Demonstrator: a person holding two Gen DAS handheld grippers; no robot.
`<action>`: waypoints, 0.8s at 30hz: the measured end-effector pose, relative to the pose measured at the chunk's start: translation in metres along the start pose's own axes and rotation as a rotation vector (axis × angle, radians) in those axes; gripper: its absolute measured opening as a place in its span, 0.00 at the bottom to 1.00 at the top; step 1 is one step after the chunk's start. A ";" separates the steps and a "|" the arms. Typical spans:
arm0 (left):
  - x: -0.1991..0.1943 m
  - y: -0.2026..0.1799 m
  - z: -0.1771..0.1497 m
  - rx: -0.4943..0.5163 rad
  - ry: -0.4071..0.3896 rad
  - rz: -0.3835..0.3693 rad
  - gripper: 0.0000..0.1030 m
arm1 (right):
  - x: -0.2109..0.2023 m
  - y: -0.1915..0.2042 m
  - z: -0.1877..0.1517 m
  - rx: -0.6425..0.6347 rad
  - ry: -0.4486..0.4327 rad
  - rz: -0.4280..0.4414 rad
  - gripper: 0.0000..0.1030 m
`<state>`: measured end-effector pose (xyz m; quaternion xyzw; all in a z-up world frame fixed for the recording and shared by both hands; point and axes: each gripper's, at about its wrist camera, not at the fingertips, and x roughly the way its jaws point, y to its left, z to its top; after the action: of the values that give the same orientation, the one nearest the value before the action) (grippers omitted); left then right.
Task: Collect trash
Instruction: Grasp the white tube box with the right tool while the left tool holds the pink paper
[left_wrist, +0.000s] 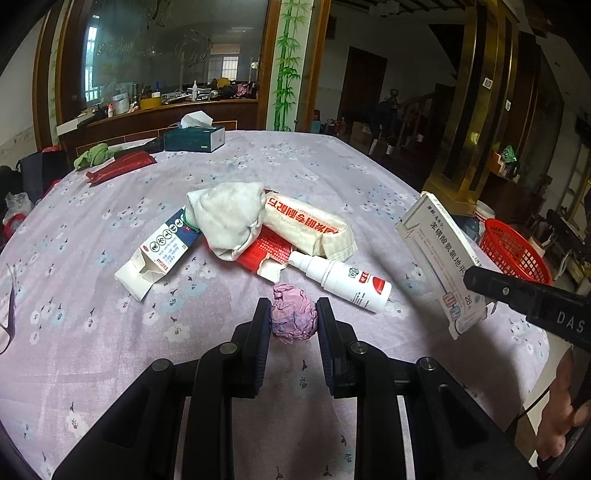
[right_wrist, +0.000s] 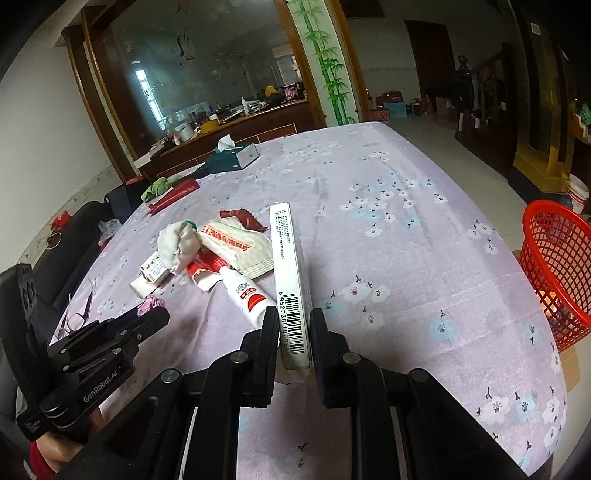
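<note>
Left gripper (left_wrist: 293, 323) was clamped on a crumpled pink paper ball (left_wrist: 293, 316) just above the table (left_wrist: 110, 350); the right gripper (right_wrist: 293, 341) pinched one white medicine box (right_wrist: 290, 280) by its end. Held so shallowly, that box could pivot and drop short of the single red basket (right_wrist: 557, 273). Left on the table: one spray bottle (left_wrist: 343, 278), one small carton (left_wrist: 159, 254).

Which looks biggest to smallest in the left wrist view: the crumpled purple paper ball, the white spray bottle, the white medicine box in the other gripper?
1. White medicine box, though it is held nearer the camera, which may inflate it.
2. White spray bottle.
3. Crumpled purple paper ball, between the left gripper fingers.
</note>
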<state>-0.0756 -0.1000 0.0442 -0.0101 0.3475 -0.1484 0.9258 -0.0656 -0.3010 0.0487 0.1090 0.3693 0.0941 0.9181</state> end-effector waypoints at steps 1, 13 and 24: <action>0.000 -0.001 0.000 0.002 0.002 0.005 0.22 | -0.001 0.000 -0.001 -0.001 0.001 0.003 0.17; 0.003 -0.012 0.002 0.025 0.015 0.027 0.22 | -0.002 -0.004 -0.003 0.014 0.014 0.025 0.17; 0.003 -0.017 0.003 0.037 0.018 0.035 0.22 | -0.006 -0.005 -0.003 0.019 0.017 0.035 0.17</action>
<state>-0.0763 -0.1171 0.0466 0.0145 0.3531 -0.1388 0.9251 -0.0717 -0.3068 0.0495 0.1235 0.3760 0.1074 0.9121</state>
